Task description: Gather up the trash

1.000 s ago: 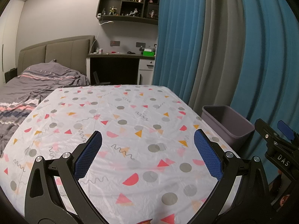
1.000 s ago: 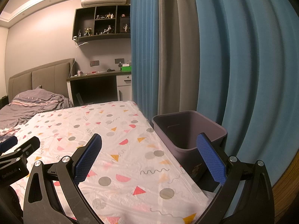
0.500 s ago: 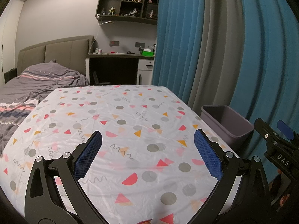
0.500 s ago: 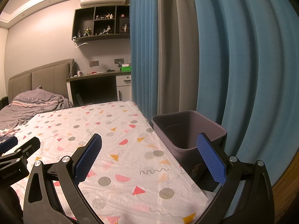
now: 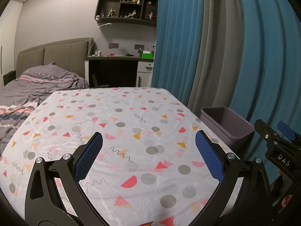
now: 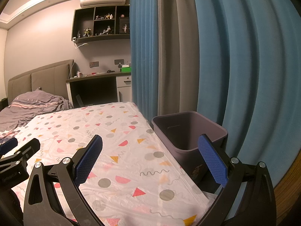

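Observation:
A grey-purple plastic bin (image 5: 225,126) (image 6: 188,131) stands beside the right edge of a table under a white cloth with coloured shapes (image 5: 131,131) (image 6: 112,141). No trash shows on the cloth in either view. My left gripper (image 5: 148,146) hovers open over the cloth's near part, nothing between its blue pads. My right gripper (image 6: 150,148) is open too, its right finger in front of the bin's near wall. The right gripper's finger (image 5: 278,137) shows at the right edge of the left wrist view. What lies inside the bin is mostly hidden.
Blue and grey curtains (image 6: 207,56) hang right behind the bin. A bed with a grey duvet (image 5: 33,86) lies left of the table. A dark desk (image 5: 116,69) and wall shelves with figurines (image 5: 129,7) stand at the far wall.

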The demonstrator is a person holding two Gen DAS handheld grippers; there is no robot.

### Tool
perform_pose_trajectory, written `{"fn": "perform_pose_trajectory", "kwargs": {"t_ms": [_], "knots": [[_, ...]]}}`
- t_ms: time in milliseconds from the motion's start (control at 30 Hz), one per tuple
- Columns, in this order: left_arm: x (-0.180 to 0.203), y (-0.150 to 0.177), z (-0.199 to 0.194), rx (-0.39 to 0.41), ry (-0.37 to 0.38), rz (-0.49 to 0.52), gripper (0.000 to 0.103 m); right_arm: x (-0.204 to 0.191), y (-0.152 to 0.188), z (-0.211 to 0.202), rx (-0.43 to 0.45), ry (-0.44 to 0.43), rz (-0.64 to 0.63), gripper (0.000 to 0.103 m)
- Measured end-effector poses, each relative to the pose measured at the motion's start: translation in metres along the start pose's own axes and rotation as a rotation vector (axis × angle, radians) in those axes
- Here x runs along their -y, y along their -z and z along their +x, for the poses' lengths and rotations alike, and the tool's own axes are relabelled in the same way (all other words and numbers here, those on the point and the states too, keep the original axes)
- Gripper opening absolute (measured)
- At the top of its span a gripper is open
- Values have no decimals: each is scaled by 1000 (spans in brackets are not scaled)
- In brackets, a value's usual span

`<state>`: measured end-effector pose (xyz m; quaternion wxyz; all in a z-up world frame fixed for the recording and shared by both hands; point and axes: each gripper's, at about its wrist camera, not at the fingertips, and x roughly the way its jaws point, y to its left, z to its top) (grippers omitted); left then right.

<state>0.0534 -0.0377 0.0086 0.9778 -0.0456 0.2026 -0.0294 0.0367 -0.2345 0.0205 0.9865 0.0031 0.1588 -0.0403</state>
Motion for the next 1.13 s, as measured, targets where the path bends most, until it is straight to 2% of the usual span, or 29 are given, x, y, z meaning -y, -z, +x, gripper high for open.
{"fn": "perform_pose_trajectory", "kwargs": {"t_ms": [167, 400, 500, 700, 933, 1133], "knots": [[2, 0, -4, 22, 8, 1, 95, 0, 0, 0, -1, -1, 0, 97], [6, 1, -3, 5, 14, 30, 70, 0, 0, 0, 0, -1, 0, 97], [7, 2, -4, 1, 22, 33, 67, 0, 0, 0, 0, 0, 0, 97], [6, 1, -5, 1, 16, 34, 68, 0, 0, 0, 0, -1, 2, 97], [4, -3, -7, 8, -9, 34, 87, 1, 0, 0, 2, 0, 2, 97], [3, -5, -7, 4, -34, 37, 97, 1, -1, -3, 9, 7, 13, 97]]}}
